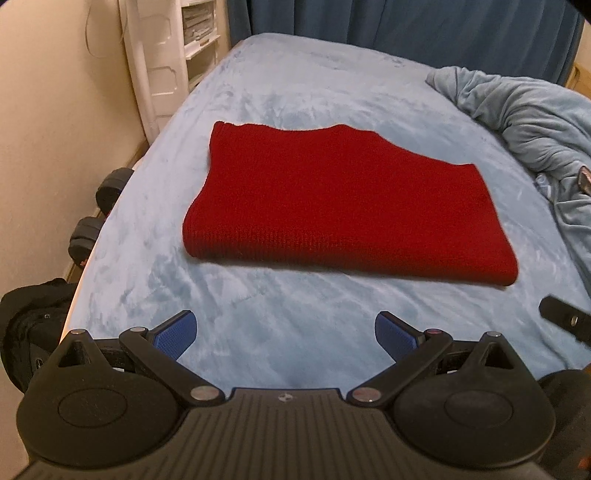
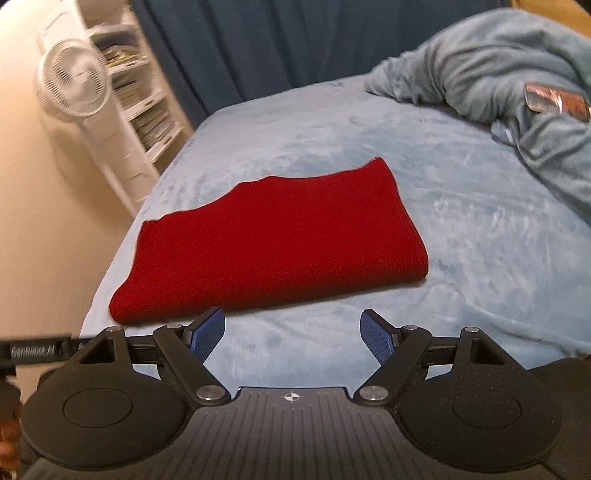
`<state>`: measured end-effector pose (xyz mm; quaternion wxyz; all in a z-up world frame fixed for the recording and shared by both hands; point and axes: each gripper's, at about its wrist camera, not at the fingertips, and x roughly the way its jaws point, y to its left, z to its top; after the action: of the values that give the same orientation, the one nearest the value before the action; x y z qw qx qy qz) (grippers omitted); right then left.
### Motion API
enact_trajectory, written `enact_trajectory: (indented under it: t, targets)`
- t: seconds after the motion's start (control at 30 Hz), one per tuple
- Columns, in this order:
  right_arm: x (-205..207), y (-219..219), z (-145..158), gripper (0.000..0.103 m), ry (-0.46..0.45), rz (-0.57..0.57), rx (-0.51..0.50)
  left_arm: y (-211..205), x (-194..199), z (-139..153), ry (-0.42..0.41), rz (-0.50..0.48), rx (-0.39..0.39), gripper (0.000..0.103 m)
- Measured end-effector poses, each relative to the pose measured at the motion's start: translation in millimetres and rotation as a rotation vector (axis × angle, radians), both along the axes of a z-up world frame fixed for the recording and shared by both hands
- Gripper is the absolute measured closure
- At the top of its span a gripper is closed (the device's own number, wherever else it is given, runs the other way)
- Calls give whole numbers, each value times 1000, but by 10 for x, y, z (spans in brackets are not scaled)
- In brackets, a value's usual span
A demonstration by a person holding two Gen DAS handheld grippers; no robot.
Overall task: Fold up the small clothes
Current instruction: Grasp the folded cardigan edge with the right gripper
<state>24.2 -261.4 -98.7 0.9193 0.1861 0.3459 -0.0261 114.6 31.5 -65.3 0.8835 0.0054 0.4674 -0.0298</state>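
Observation:
A red knitted garment [image 1: 306,199] lies folded into a flat rectangle on the light blue bed cover [image 1: 288,332]. It also shows in the right wrist view [image 2: 273,240]. My left gripper [image 1: 284,334] is open and empty, held above the bed a little short of the garment's near edge. My right gripper [image 2: 293,332] is open and empty, also just short of the near edge, towards the garment's right side. Part of the right gripper [image 1: 565,321] shows at the right edge of the left wrist view.
A crumpled light blue blanket [image 2: 517,85] lies at the far right of the bed, with a small printed packet [image 2: 557,101] on it. A white fan [image 2: 74,85] and white shelves [image 2: 140,99] stand at the left. Dumbbells [image 1: 99,206] lie beside the bed. A blue curtain [image 1: 406,26] hangs behind.

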Motion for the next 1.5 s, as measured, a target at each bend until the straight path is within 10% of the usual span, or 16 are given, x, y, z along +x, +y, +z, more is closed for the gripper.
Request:
enact_trajectory:
  t: [0.77, 0.97, 1.33, 1.5]
  targets:
    - [886, -555, -745, 21, 156, -245, 239, 201, 758, -498, 86, 94, 79, 0]
    - [1002, -764, -987, 21, 174, -313, 308, 492, 976, -559, -4, 171, 144, 0]
    - [1259, -1328, -1546, 13, 169, -515, 591, 1324, 1253, -1030, 36, 336, -8, 0]
    - [1356, -1349, -1412, 77, 103, -388, 632, 1382, 1192, -926, -44, 404, 3, 0]
